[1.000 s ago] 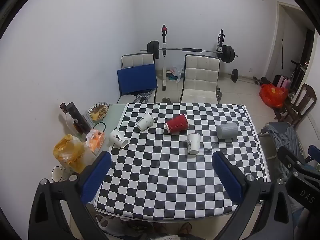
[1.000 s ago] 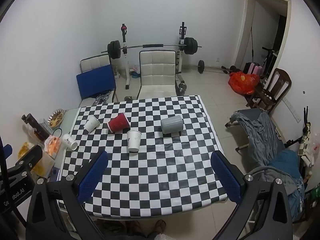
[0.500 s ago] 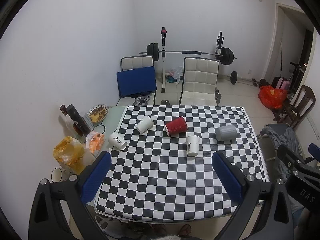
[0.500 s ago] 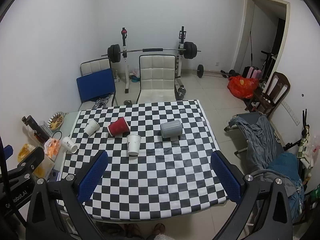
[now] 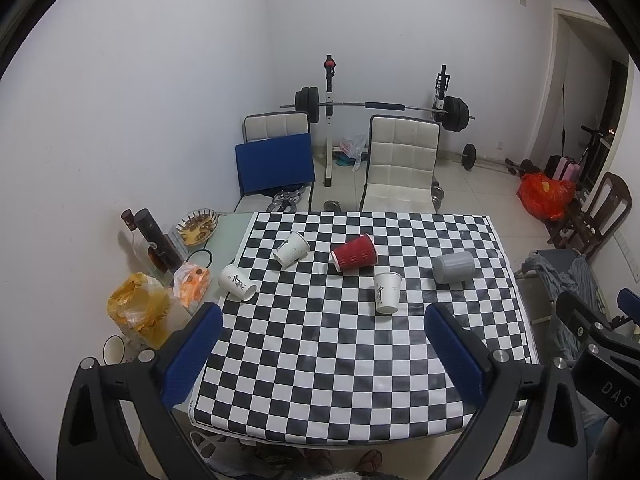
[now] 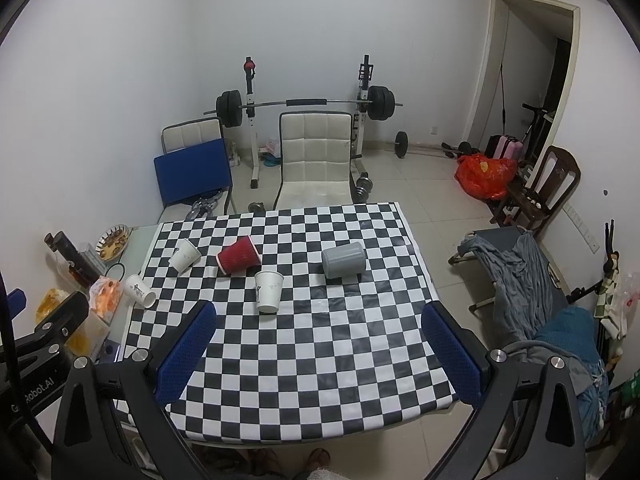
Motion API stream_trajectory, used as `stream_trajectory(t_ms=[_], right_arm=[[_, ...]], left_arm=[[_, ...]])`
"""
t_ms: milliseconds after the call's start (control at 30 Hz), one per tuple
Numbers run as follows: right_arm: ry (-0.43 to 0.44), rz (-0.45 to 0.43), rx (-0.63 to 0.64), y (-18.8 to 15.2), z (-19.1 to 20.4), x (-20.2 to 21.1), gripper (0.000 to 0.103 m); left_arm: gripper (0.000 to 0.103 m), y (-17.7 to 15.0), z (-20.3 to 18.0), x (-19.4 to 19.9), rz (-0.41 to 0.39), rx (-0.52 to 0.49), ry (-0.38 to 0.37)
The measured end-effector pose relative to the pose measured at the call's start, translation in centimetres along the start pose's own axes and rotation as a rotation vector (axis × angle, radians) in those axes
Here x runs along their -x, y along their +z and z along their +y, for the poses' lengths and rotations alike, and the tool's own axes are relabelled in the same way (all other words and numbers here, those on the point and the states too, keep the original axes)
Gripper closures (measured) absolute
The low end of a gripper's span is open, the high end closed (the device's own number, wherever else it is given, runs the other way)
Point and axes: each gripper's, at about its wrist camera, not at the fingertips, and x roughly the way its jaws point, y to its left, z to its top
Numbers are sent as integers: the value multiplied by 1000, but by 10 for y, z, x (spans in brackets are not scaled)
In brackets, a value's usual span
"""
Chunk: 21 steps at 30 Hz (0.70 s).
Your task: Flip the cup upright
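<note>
Left gripper: the left gripper (image 5: 322,344) hangs above the near part of the table (image 5: 344,412), its blue fingers (image 5: 192,354) wide apart, nothing between them.
Right gripper: the right gripper (image 6: 318,342) is likewise high over the table's near part, fingers (image 6: 452,352) spread and holding nothing.
Landmark: the red cup (image 5: 354,252), lying on its side near the middle of the far half of the checkered cloth, mouth toward the left.
Nearest cup: a white cup (image 5: 387,292) just in front of the red cup and slightly right; it seems to stand mouth down, though the fisheye makes this hard to be sure of.
Grey cup: the grey cup (image 5: 455,267) lies on its side well to the right of the red cup.
Left cups: a second white cup (image 5: 291,248) lies tipped just left of the red cup; a third white cup (image 5: 237,282) lies further left and nearer, at the cloth's edge.
Beyond: bottles (image 5: 154,240) and snack bags (image 5: 136,308) sit on the uncovered strip left of the cloth; a white chair (image 5: 400,164) stands behind the table.
Done so far: nothing, as I judge it; no cup stands mouth up and no gripper touches one.
Left to do: choose a cup, descend, close on its wall, rotate it mouth up, set it down. Which cup is meant I cannot tell.
</note>
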Motion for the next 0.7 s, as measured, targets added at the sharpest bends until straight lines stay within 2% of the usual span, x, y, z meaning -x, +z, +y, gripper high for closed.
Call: stream_trajectory(t_ms=[700], right_arm=[[-1, -9, 2, 1, 2, 1, 0]], left_arm=[[0, 6, -1, 1, -3, 3, -7]])
